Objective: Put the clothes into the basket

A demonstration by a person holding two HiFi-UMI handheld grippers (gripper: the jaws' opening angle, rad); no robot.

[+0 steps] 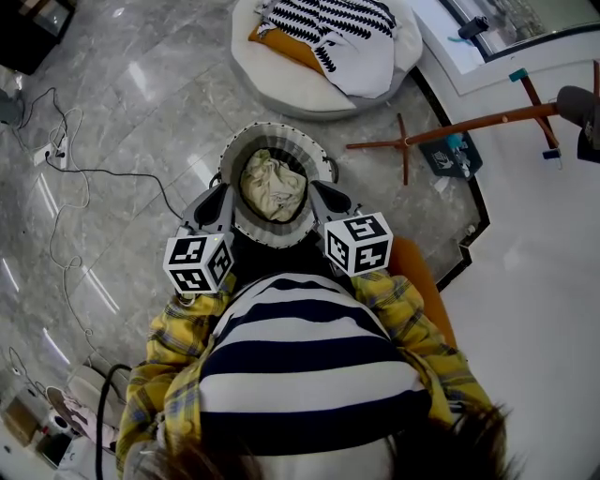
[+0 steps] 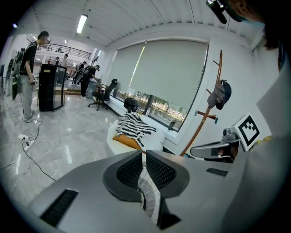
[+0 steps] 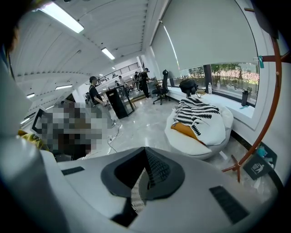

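A round basket (image 1: pixel 246 148) with a white dotted rim hangs in front of me, and a crumpled cream cloth (image 1: pixel 272 185) lies inside it. My left gripper (image 1: pixel 225 199) is shut on the rim's left side and my right gripper (image 1: pixel 323 194) on its right side. In the left gripper view a grey woven strip of the rim (image 2: pixel 150 195) is pinched between the shut jaws of the left gripper (image 2: pixel 144 152). The right gripper view shows the same strip (image 3: pixel 136 193) in the shut right gripper (image 3: pixel 145 150). A black-and-white zigzag garment (image 1: pixel 328 23) and an orange cloth (image 1: pixel 281 47) lie on a white beanbag (image 1: pixel 281 80) beyond.
A wooden coat stand (image 1: pixel 405 142) rises to the right of the basket, by a raised white ledge (image 1: pixel 525 234). Cables and a power strip (image 1: pixel 56 155) trail over the grey marble floor at the left. People and office chairs (image 2: pixel 102 93) are far back in the room.
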